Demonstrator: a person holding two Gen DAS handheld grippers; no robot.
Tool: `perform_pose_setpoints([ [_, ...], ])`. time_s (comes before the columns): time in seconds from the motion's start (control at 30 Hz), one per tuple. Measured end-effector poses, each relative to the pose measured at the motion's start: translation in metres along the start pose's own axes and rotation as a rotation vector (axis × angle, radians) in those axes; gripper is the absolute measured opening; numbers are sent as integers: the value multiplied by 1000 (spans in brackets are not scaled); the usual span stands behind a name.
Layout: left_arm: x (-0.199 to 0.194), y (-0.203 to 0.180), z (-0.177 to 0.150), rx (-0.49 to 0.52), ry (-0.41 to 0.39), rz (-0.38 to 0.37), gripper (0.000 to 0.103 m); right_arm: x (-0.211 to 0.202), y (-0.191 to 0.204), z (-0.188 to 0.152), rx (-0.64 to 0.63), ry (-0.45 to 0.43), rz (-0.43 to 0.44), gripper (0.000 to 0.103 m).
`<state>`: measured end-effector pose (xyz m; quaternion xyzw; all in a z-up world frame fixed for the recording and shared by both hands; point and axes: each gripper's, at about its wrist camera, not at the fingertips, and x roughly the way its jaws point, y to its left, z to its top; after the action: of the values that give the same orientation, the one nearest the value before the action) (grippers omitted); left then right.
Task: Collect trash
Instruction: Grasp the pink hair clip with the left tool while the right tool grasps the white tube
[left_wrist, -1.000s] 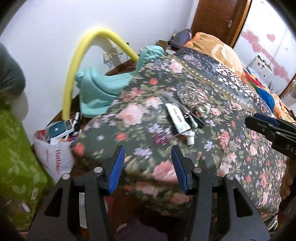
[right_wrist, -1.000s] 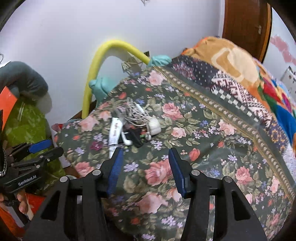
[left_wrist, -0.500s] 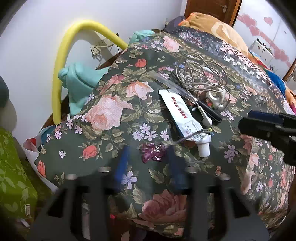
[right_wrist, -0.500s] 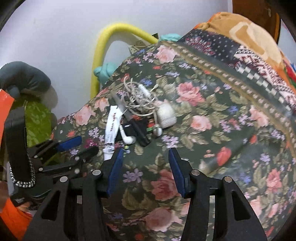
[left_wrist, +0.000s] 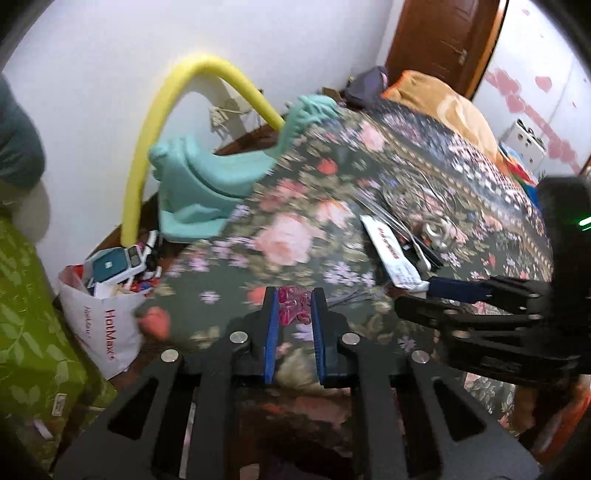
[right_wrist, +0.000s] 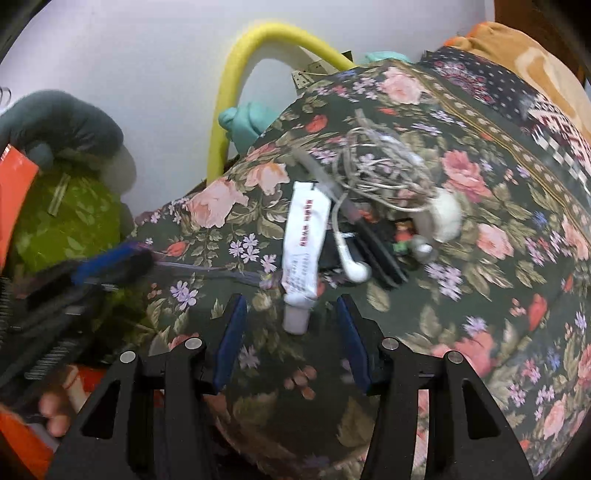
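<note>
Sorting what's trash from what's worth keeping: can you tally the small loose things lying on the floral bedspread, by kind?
Crumpled pink plastic wrapper, held in the left gripper: 1
White squeeze tube with red print: 1
Tangle of white earphone cable: 1
Flat black bar-shaped items: about 2, partly hidden
Total: about 5

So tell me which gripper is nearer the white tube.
Right. The right gripper is open with the white tube's cap between its fingertips; the left gripper, off to the side, is shut on a pink wrapper.
</note>
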<state>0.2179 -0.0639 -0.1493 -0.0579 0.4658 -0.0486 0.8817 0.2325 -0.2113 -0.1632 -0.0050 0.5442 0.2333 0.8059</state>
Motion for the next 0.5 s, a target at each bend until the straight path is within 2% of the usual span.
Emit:
perform_pose_setpoints([
  [0.03, -3, 5, 0, -7, -2, -3, 16, 6, 4, 1, -8, -3, -29, 37],
  [0.1, -10, 10, -1, -5, -9, 14, 16, 10, 10, 3, -32, -11, -74, 17],
  [0.37, -27, 22, -9, -22, -26, 27, 16, -12, 11, 1, 2, -43, -40, 17],
  [0.5, -42, 27, -12, -33, -41, 28, 16, -36, 25, 2, -29, -93, -62, 17],
])
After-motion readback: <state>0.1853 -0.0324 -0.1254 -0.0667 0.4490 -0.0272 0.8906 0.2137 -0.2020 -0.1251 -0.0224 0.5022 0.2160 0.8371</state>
